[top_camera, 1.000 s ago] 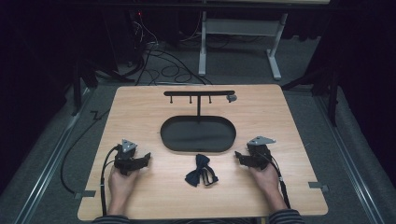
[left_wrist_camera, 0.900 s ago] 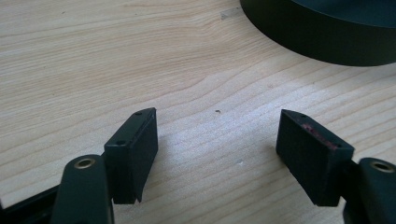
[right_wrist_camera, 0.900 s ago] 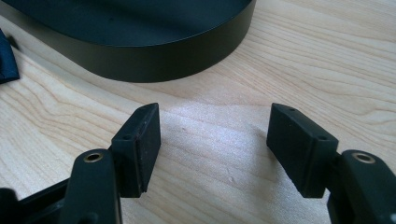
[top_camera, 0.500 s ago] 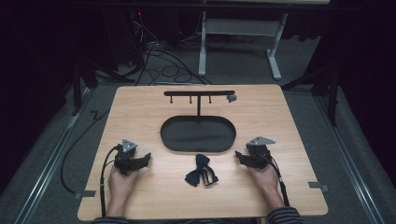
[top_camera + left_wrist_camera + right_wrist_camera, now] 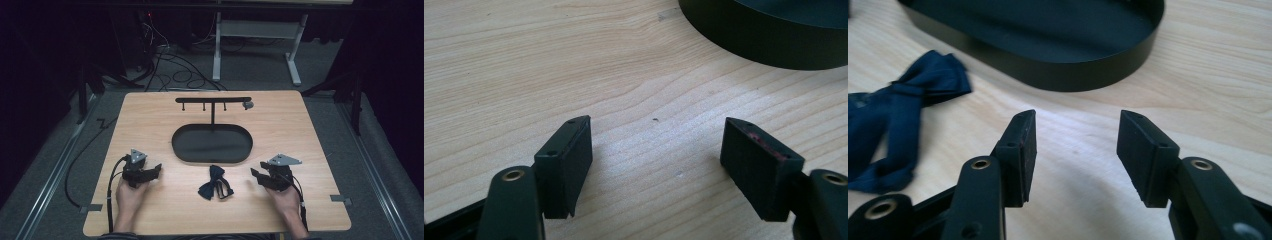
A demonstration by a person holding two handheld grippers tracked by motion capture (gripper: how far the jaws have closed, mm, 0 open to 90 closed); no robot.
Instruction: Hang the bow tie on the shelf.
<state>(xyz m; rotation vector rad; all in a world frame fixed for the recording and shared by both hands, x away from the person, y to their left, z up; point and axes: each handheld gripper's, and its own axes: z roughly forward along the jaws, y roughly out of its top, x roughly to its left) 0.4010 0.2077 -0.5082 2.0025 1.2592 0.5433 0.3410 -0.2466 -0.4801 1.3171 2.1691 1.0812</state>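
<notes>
The table [image 5: 150,125] carries a black oval tray [image 5: 212,144] at center. A dark blue bow tie [image 5: 215,183] lies at the tray's 6 o'clock, between the grippers. Right gripper [image 5: 1075,150]: jaws apart, just been closing, nothing between them. Left gripper [image 5: 656,160]: jaws wide, empty.

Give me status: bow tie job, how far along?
Barely started. Nothing looks done: the bow tie lies loose on the table, outside the black tray, its rack bare. In hand: the right hand-held gripper, jaws just narrowing on nothing, faces it. The left hand-held gripper rests open. Left: grasping, placing.
</notes>
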